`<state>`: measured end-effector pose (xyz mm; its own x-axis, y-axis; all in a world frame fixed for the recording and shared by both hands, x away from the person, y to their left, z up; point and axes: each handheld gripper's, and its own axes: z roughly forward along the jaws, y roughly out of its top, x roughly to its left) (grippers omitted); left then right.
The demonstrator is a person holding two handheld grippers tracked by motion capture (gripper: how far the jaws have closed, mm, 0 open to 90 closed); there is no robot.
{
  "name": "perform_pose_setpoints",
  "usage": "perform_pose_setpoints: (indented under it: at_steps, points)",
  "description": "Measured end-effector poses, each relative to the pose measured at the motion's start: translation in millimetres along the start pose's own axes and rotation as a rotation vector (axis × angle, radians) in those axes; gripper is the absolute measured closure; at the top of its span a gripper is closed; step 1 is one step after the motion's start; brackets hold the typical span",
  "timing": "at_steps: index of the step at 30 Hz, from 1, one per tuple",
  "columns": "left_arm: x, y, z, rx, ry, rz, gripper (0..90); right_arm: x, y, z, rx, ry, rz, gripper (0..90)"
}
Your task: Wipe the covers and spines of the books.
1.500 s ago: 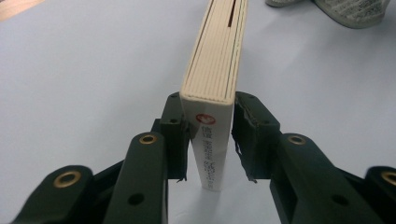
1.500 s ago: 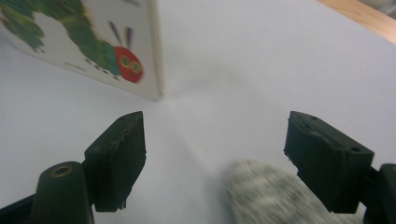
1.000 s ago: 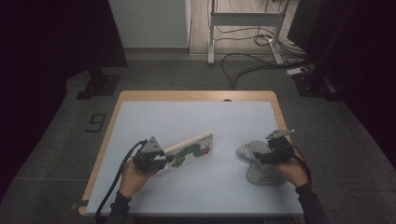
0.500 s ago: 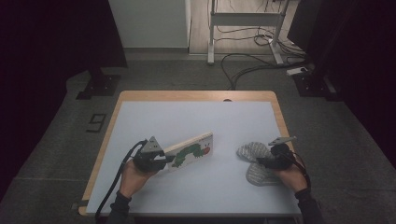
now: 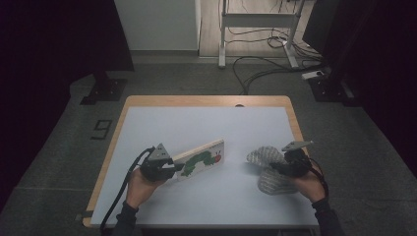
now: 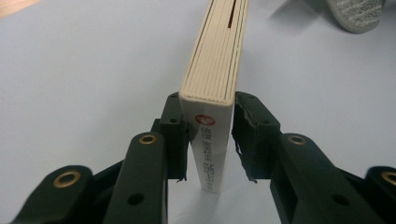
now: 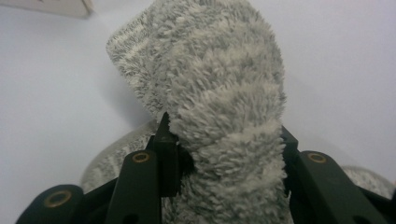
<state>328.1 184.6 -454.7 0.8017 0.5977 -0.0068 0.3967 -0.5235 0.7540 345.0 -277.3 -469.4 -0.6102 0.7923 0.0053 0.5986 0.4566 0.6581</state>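
A board book (image 5: 201,158) with a green caterpillar on its cover stands on its long edge on the white table top (image 5: 196,128). My left gripper (image 5: 176,167) is shut on the spine end. In the left gripper view both pads press the book (image 6: 215,60) at its near corner, between the left gripper's (image 6: 210,135) jaws. My right gripper (image 5: 275,167) is shut on a fluffy grey striped sock (image 5: 263,156), whose free end points left. That sock (image 7: 219,84) bulges up between the right gripper's (image 7: 224,140) jaws. A second grey sock (image 5: 275,183) lies flat under it.
The white top lies on a wooden table whose rim (image 5: 206,101) shows at the far and left sides. Beyond the table are dark floor, cables (image 5: 255,64) and a metal desk frame (image 5: 255,19). A black stand base (image 5: 103,91) sits off the far left corner.
My right gripper dipped slightly and came back up, still holding the sock. The left gripper and the book have stayed put.
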Motion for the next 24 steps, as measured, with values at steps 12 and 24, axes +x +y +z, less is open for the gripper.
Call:
perform_pose_setpoints:
  at_steps: [12, 24]
  points:
    - [0.5, 0.1, 0.2, 0.000, -0.002, -0.006, 65.9, 26.6, 27.1, -10.0, -0.048, 0.069, -0.075, 57.3]
    - [0.5, 0.2, 0.6, 0.000, -0.004, -0.006, 65.9, 63.2, 53.7, 6.4, -0.055, 0.148, -0.184, 57.2]
